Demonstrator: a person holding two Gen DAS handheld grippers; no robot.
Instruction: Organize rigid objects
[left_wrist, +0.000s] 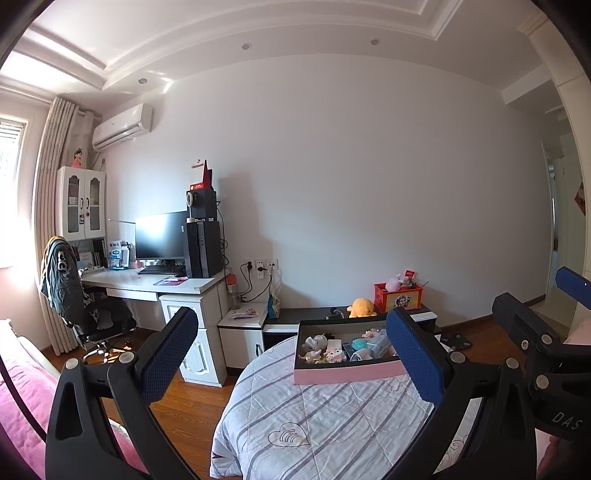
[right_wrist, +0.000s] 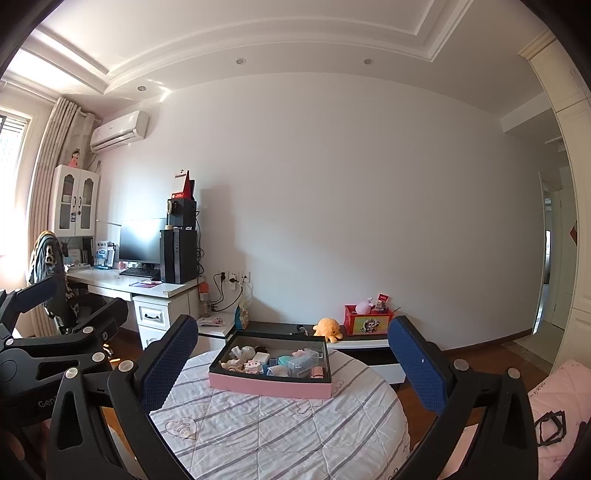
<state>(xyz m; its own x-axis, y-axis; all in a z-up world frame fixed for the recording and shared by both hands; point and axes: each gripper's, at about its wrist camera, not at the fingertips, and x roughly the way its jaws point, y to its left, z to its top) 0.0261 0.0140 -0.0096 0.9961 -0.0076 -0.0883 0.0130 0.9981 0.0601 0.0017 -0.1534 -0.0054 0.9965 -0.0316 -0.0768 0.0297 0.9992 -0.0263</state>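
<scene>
A pink box with a black inner rim (left_wrist: 343, 371) (right_wrist: 269, 386) sits on a round surface under a striped quilt (left_wrist: 317, 421) (right_wrist: 280, 432). Inside it lie several small items: pale figurines, a teal round case and a clear plastic box. My left gripper (left_wrist: 291, 354) hovers open well short of the box, its fingers spread wide either side. My right gripper (right_wrist: 293, 360) is open too, raised in front of the box with nothing between its fingers. Each gripper's body shows at the edge of the other's view.
A low black-and-white cabinet (left_wrist: 424, 314) (right_wrist: 362, 341) behind the box carries an orange plush (right_wrist: 330, 328) and a red toy box (right_wrist: 365, 319). A desk with monitor and PC tower (left_wrist: 201, 247) stands at left, with an office chair. Pink bedding (right_wrist: 561, 398) lies at right.
</scene>
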